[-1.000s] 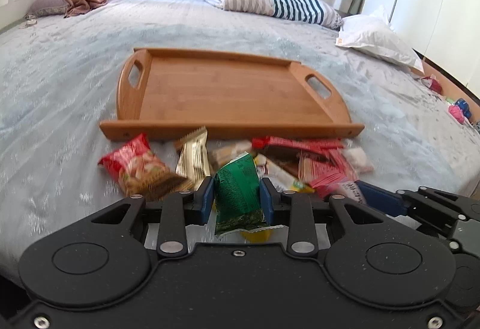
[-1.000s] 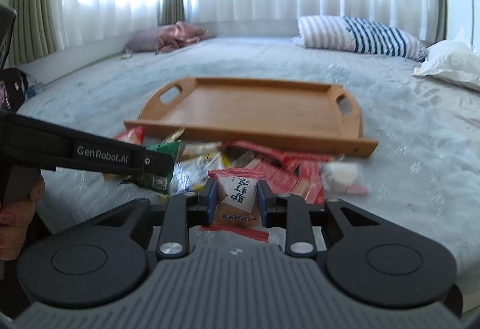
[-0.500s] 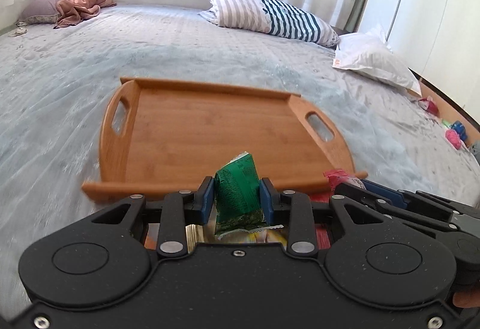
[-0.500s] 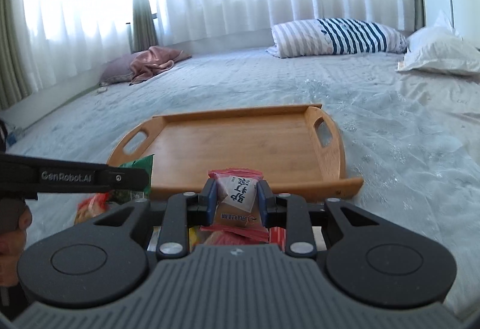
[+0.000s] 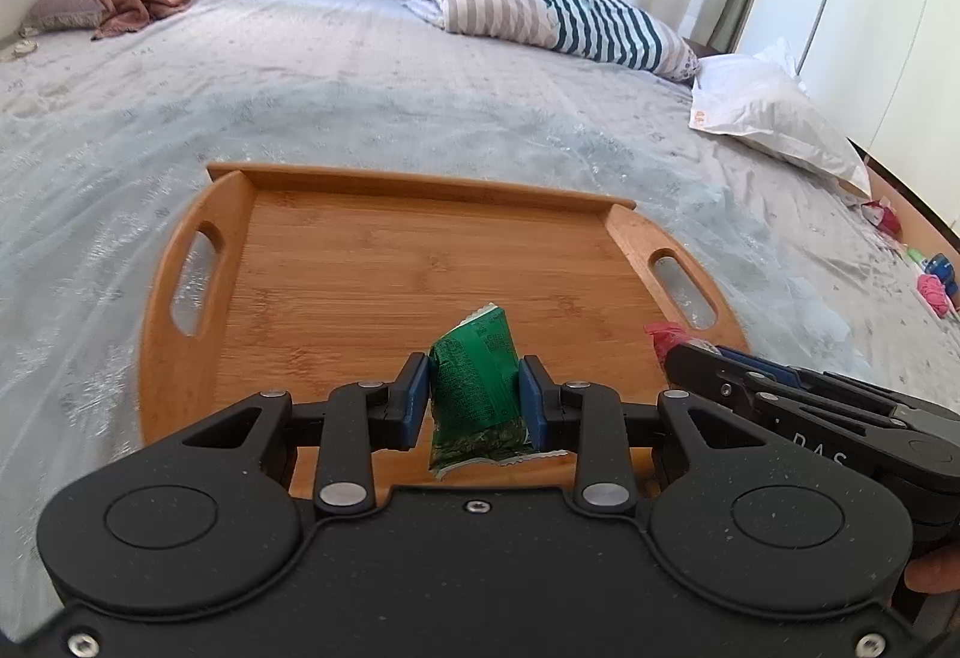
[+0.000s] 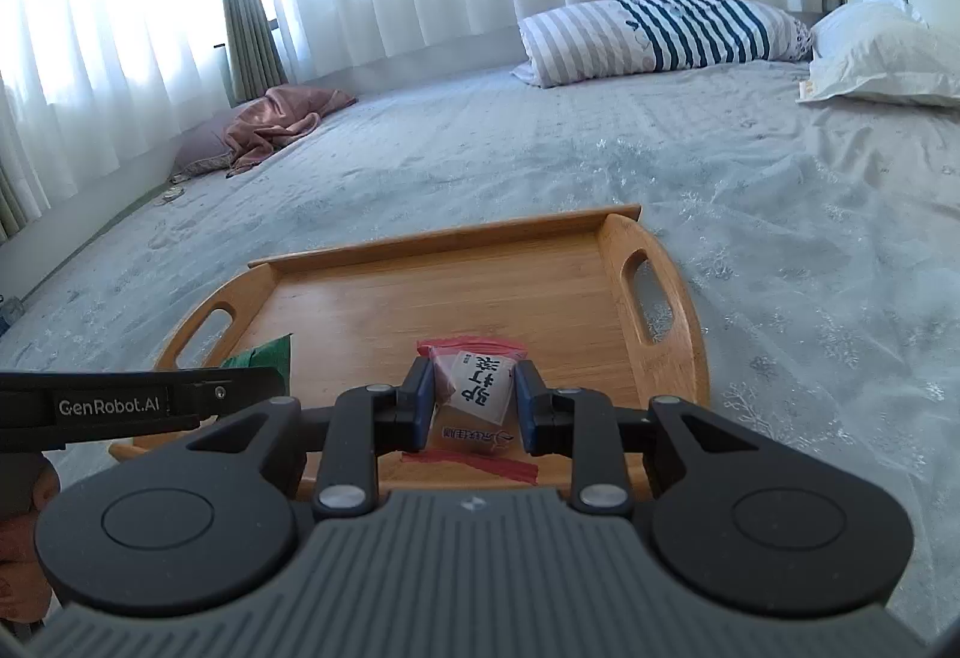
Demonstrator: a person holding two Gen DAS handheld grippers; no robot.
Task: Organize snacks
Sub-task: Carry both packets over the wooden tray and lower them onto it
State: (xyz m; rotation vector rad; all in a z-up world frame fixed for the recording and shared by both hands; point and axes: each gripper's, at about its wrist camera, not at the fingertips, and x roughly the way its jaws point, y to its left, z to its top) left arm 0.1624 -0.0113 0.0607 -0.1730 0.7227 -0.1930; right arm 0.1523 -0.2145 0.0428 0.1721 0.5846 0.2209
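Crinkled green snack packet [image 5: 475,388] pinched in left tool [image 5: 474,397], red-edged clear snack pack [image 6: 474,397] clamped in right tool [image 6: 471,400], above wooden tray [image 5: 384,268]

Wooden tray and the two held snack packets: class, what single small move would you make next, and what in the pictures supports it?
Probably lower both packets toward the tray floor and only then open the jaws. The left gripper is shut on the green packet, and the right gripper on the red-edged packet. Both appear to hang over the near part of the wooden tray, whose floor shows no snacks.
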